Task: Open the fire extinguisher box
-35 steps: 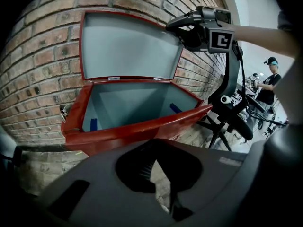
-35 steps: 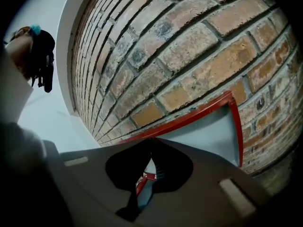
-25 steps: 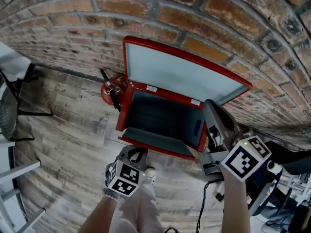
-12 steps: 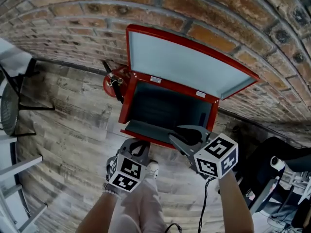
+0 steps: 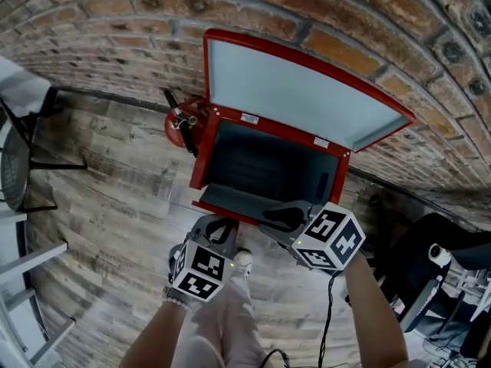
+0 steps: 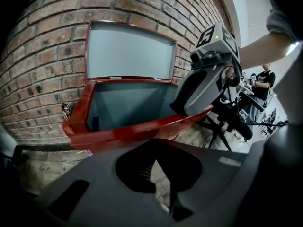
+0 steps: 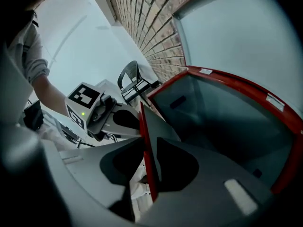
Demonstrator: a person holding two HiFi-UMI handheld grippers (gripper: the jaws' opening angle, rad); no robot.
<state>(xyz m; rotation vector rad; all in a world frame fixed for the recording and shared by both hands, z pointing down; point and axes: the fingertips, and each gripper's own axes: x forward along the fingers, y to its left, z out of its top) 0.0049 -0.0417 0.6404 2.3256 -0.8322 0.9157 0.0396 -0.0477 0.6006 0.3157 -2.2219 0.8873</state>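
The red fire extinguisher box (image 5: 201, 159) stands on the floor against the brick wall, its lid (image 5: 299, 90) swung up and back. Its front panel (image 5: 230, 199) leans outward with the grey inner face showing. My right gripper (image 5: 270, 219) sits at that panel's top edge. In the right gripper view the panel's red edge (image 7: 146, 141) runs between the closing jaws, which bear on it at the tips of my right gripper (image 7: 149, 195). My left gripper (image 5: 217, 228) hangs just in front of the box, shut with nothing in it, and the box front (image 6: 123, 131) fills its view.
A red extinguisher (image 5: 178, 129) with a black hose stands by the box's left side. A black chair frame (image 5: 15, 167) is at the far left, another black chair (image 5: 437, 251) and a cable (image 5: 326, 313) at the right. A trouser leg and shoe (image 5: 242, 261) are below the left gripper.
My right gripper has swung from the box's right side leftward onto the front panel's top edge. The left gripper has stayed where it was.
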